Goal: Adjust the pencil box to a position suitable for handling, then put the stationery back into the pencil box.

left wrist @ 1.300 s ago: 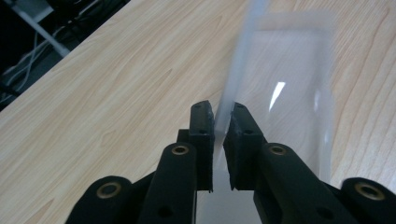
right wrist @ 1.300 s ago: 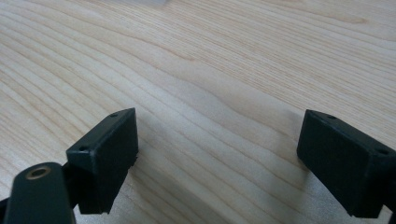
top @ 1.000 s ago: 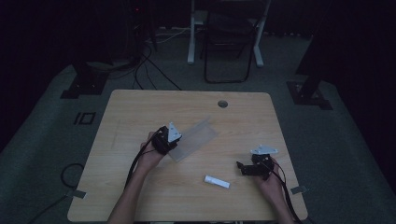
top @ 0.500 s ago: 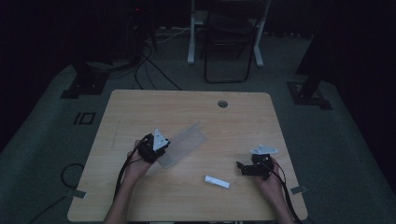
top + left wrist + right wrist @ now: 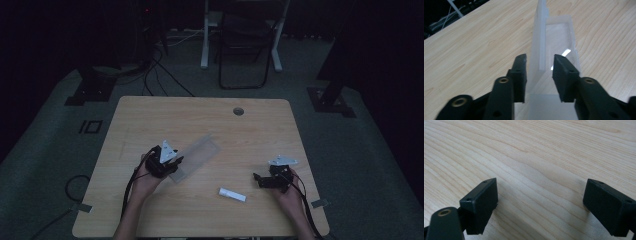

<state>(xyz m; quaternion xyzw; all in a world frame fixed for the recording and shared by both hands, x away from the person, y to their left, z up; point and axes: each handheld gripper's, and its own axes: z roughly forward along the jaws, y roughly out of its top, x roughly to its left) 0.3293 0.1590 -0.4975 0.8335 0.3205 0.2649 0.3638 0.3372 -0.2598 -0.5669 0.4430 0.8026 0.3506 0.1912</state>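
A translucent plastic box (image 5: 198,154) lies slantwise on the wooden table (image 5: 150,115), left of its middle. My left gripper (image 5: 172,162) is at the box's near left end. In the left gripper view its jaws have just been opening. They straddle one upright wall of the box (image 5: 539,37) with a thin gap on each side, so the left gripper (image 5: 540,60) is open and its pads press on nothing. My right gripper (image 5: 257,179) rests low at the near right, and in its own view the right gripper (image 5: 541,192) stands wide open over bare wood.
A small white tube (image 5: 232,194) lies on the table just left of my right gripper. A round cable hole (image 5: 238,111) sits near the far edge. On the dark floor beyond are a chair (image 5: 245,45), stand bases and cables.
My left gripper and the translucent box have shifted left and toward the near edge, and the box has settled lower. The right gripper and the white tube have stayed put.
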